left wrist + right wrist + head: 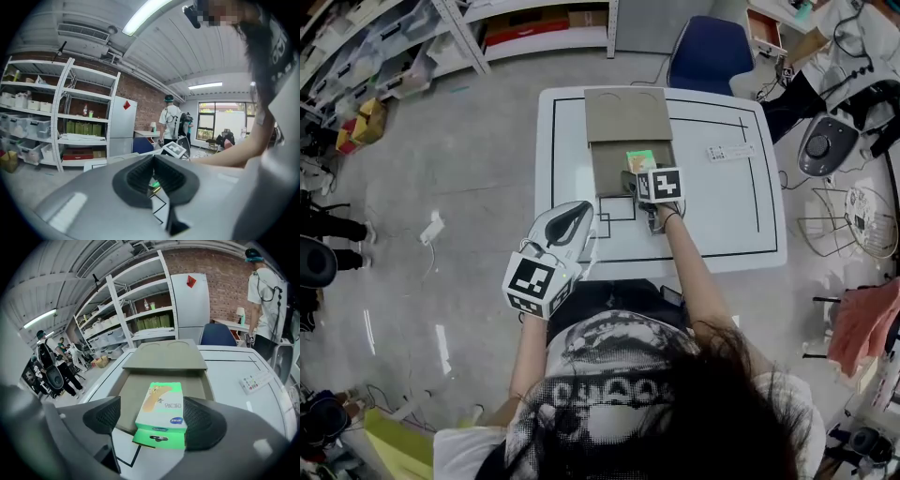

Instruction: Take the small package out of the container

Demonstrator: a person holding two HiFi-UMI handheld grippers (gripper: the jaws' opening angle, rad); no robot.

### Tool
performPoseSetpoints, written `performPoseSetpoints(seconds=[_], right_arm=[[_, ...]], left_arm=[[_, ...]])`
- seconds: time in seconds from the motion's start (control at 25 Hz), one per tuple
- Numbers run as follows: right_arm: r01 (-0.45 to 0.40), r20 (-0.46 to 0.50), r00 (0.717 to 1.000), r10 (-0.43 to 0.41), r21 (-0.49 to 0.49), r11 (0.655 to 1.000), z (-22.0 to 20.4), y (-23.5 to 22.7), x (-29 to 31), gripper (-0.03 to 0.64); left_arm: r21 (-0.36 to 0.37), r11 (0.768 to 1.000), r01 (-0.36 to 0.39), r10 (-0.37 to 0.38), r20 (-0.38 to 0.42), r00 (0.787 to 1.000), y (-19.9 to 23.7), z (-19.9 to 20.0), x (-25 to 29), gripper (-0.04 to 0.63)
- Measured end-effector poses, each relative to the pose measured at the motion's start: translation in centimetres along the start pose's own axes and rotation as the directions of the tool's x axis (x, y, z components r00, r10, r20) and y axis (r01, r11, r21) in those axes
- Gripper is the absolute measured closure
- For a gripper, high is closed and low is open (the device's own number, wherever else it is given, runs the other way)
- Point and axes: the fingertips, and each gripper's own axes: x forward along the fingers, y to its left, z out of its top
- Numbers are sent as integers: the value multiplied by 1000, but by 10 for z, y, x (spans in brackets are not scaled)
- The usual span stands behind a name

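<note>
1. R gripper poised w/ jaws wide, one each side of the small package, not pressing it.
2. Package lies flat at near end of open cardboard container, hang-tab over the lip.
3. L gripper nr the body, jaws together, empty.
4. Probably light, thin card, crushable: grip the long sides gently.

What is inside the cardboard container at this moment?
One small green-and-white package lies in the open near half of the container, its tab end past the front edge, between the open jaws of the right gripper. A cardboard lid covers the far half; anything under it is hidden.
</note>
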Motion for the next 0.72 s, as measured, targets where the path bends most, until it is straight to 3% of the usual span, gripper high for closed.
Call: performPoseSetpoints(seconds=[0.24, 0.36, 0.6, 0.72], right_arm=[[98, -31, 994, -101, -83, 992, 11, -14, 5, 173], [98, -39, 994, -104, -127, 987, 15, -18, 8, 173], [53, -138, 988, -62, -72, 996, 0, -15, 26, 156], [73, -179, 980, -87, -87, 994, -9, -17, 34, 156]], left_arm=[[-7, 997, -82, 82, -14, 997, 18, -3, -14, 595], [-14, 994, -105, 105, -18, 994, 22, -5, -18, 595], [-15, 994, -112, 112, -20, 994, 23, -4, -18, 595], [-15, 993, -117, 117, -22, 993, 24, -4, -17, 595]])
